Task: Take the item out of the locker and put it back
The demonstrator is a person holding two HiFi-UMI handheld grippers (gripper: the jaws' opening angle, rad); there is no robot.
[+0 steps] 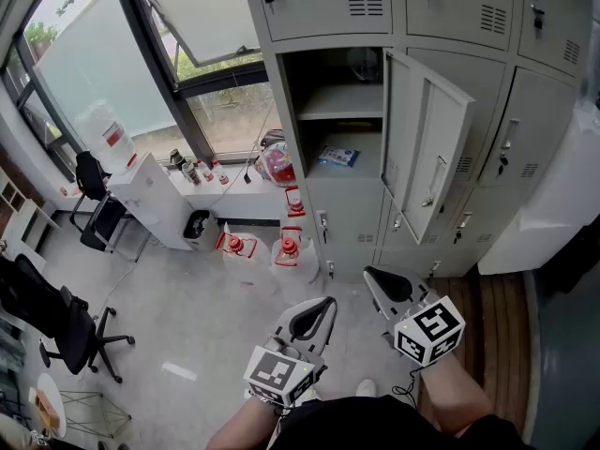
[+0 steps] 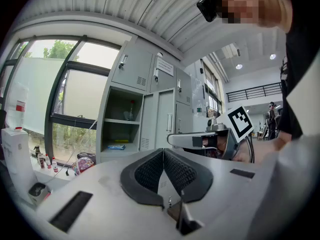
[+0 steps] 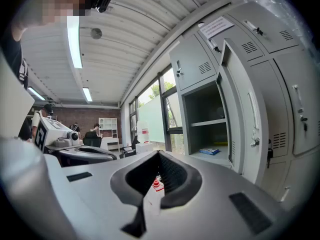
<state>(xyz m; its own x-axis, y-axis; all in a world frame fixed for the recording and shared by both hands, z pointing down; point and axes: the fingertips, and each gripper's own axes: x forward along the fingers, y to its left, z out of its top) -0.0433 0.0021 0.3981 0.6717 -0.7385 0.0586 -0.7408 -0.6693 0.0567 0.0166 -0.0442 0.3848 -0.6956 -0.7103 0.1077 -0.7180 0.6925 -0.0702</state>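
Your left gripper (image 1: 319, 309) and right gripper (image 1: 380, 281) hang side by side low over the floor, both well apart from the locker (image 1: 281, 92). Only the head view shows that gap. It also shows the door (image 1: 427, 139) swung open to the right. The blue packet (image 1: 337, 157) lies on the bottom shelf of the open compartment, near the middle of the shelf. From above you cannot judge the jaws; your gripper views settle it. In the left gripper view the left gripper (image 2: 163, 150) has its ribbed pads (image 2: 150, 171) pressed together at the tips with nothing between them. The same view catches the right gripper (image 2: 200, 140) level beside it and the packet (image 2: 116, 147) on its shelf. A clear glass vessel (image 2: 129, 115) stands on the shelf above; the head view barely shows it. In the right gripper view the right gripper (image 3: 159, 154) is likewise closed at the tips and empty. A red-capped jug (image 3: 156, 185) shows through the hollow behind the pads; it is one of the jugs on the floor (image 1: 286, 251) by the locker's foot. That view alone shows the door's inner face (image 3: 245, 114), with the packet (image 3: 210, 151) just left of it.
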